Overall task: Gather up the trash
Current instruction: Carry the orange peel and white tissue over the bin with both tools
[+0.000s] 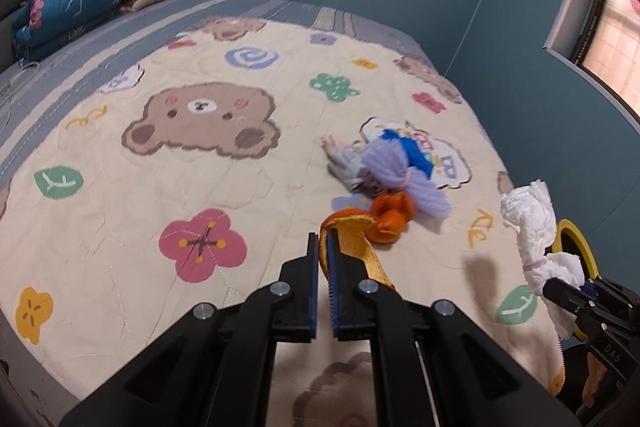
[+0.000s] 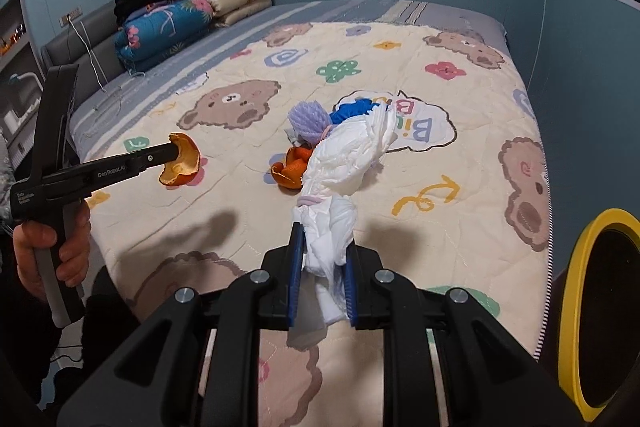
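My left gripper (image 1: 323, 241) is shut on a piece of orange peel (image 1: 354, 233) and holds it above the quilt; it also shows in the right wrist view (image 2: 176, 151) with the peel (image 2: 182, 167). My right gripper (image 2: 322, 241) is shut on a white crumpled tissue bundle (image 2: 344, 163) tied with a pink band; the bundle shows at the right of the left wrist view (image 1: 532, 227). On the bed lie another orange peel (image 1: 390, 217), a purple yarn pom-pom (image 1: 396, 171), a blue scrap (image 1: 414, 149) and a small doll (image 1: 348, 163).
A yellow-rimmed black bin (image 2: 600, 311) stands off the bed's right edge. Folded blankets (image 2: 168, 21) and dark clothes are stacked at the headboard. The bear-patterned quilt (image 1: 120, 187) covers the bed. A white cable (image 2: 86, 47) hangs by the headboard.
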A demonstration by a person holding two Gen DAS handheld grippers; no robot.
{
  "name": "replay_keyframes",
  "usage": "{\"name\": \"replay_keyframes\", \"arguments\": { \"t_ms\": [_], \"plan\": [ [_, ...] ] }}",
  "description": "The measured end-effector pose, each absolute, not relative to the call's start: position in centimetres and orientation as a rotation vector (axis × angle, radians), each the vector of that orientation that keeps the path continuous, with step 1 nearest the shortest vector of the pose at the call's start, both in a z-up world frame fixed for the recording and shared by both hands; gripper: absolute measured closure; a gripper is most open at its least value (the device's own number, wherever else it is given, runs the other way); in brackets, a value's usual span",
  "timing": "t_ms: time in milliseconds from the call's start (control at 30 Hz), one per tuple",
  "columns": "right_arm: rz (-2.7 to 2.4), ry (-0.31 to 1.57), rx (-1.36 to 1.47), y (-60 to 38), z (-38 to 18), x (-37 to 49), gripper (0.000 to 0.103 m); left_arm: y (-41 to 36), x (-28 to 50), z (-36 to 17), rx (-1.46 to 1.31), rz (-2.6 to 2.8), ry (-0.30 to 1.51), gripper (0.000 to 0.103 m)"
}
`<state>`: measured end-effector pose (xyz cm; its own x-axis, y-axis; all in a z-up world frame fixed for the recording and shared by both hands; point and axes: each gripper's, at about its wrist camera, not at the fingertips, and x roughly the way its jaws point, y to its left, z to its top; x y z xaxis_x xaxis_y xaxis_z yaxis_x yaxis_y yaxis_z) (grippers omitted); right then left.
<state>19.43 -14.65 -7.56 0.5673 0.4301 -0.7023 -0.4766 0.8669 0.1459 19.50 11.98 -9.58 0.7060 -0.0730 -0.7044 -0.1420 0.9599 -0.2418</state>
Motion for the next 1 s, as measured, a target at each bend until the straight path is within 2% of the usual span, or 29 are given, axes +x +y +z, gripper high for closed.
{"name": "replay_keyframes", "arguments": {
  "t_ms": [500,1000],
  "plan": [
    [0.495,0.642,0.062,-22.7,-0.6,15.9,0.086,4.1,19.2,-1.7,-0.201,-0.106,0.671,0.099],
    [0.32,0.517,0.148,-33.5,3.0,14.4,0.086,-8.2,21.4,2.6,-0.1,-0.323,0.622,0.099]
  ]
}}
